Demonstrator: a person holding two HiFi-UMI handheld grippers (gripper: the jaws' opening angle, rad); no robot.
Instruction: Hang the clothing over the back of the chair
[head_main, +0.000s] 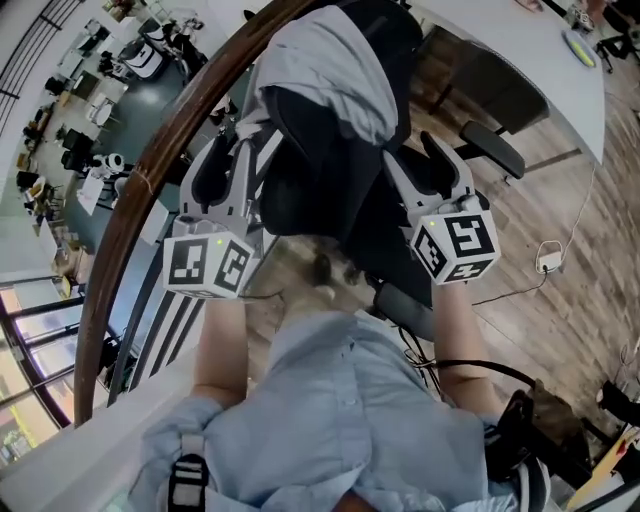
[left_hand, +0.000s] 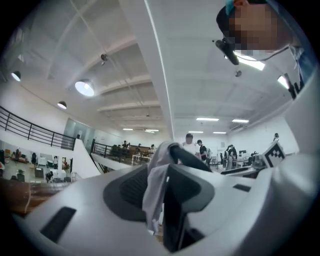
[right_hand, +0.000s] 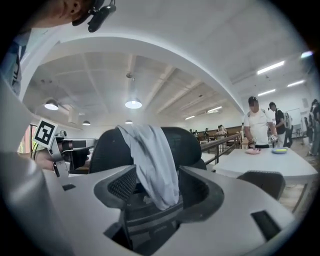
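Observation:
A light grey garment (head_main: 330, 65) lies draped over the top of a black office chair's back (head_main: 320, 190), hanging down both sides. My left gripper (head_main: 235, 150) stands open at the chair's left edge, and my right gripper (head_main: 420, 160) stands open at its right edge. In the left gripper view, a fold of the garment (left_hand: 156, 185) hangs in the gap of the left gripper (left_hand: 160, 192), beside the chair's edge (left_hand: 182, 210); the pads do not press it. In the right gripper view, the garment (right_hand: 152, 160) hangs over the chair back (right_hand: 102, 147) ahead of the open right gripper (right_hand: 157, 192).
A curved wooden handrail (head_main: 150, 170) runs along the left, with a lower floor beyond it. A white table (head_main: 540, 50) stands behind the chair, and the chair's armrest (head_main: 490, 145) juts out right. Cables and a plug (head_main: 548, 262) lie on the wood floor. People (right_hand: 257, 125) stand at the table.

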